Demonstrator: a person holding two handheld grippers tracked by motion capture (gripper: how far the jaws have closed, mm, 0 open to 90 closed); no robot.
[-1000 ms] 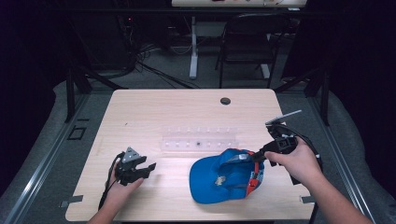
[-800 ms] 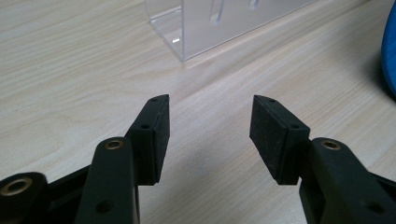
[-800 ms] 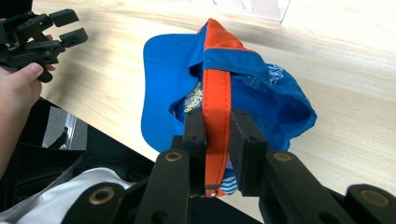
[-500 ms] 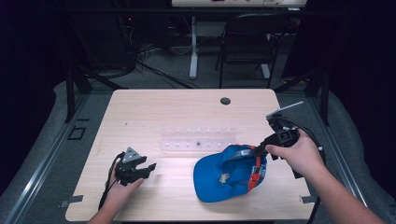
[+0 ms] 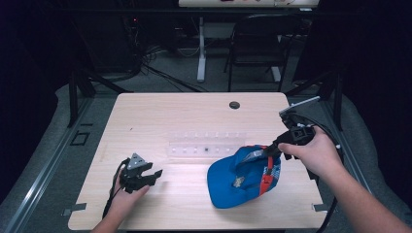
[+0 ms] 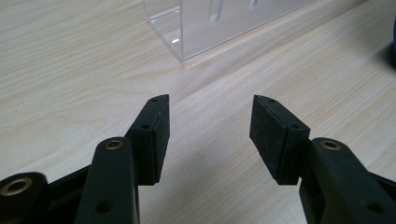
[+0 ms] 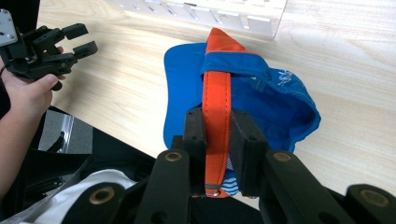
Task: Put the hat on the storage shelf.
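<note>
Orange strap (image 7: 215,107) of the blue cap (image 5: 243,179) is what I have pinched in my right claw (image 7: 217,140), the two pads pressed onto it from both sides. I judge this to be the lifting or carrying step: the cap hangs tilted from the strap, its back raised towards my right hand (image 5: 316,153) while its brim end seems to rest on the table (image 5: 160,116) at the near right. The cap sits just near of the clear plastic rack (image 5: 206,144), and I cannot tell whether they touch. My left claw (image 6: 208,133) is spread and grips nothing, low over bare wood at the near left, well apart from the cap, pointing towards the rack's end. Next, I think, I must keep the pinch firm, since a thin strap could slip, and bring the left claw across to the brim if the cap needs steadying.
</note>
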